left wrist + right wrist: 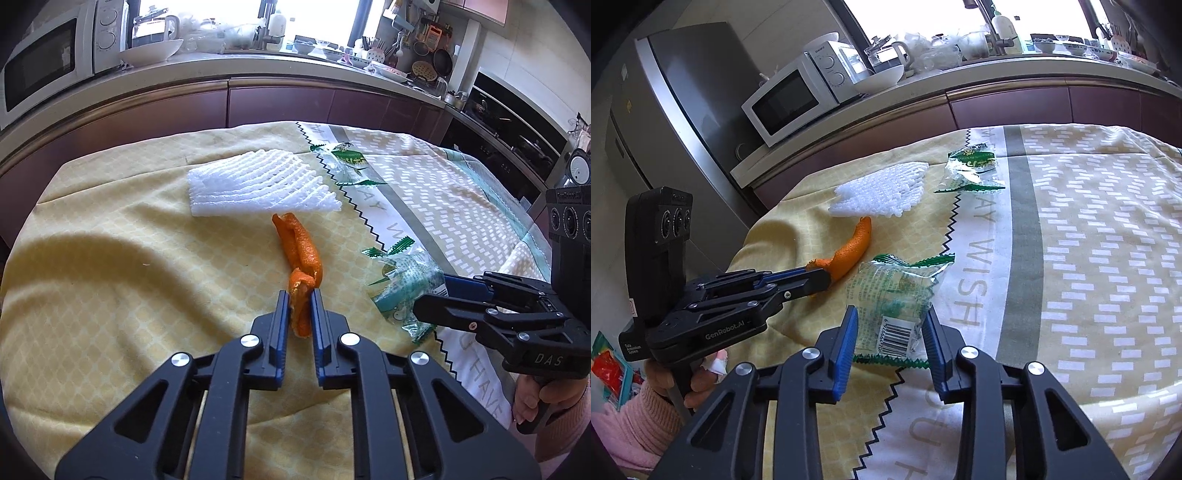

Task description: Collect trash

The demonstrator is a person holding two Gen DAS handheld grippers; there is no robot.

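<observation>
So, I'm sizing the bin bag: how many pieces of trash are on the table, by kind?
Orange peel: 1
White foam fruit net: 1
Clear green-printed wrappers: 2
Total: 4

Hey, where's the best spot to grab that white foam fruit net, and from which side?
Grip the foam net at its fanned right corner, coming from the near side past the orange peel. It lies flat; that thin, squashy edge looks easiest to pinch.

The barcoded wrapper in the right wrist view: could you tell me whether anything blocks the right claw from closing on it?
Nothing visible does: the open right claw already straddles the barcoded wrapper, with the orange peel off to its left.
</observation>
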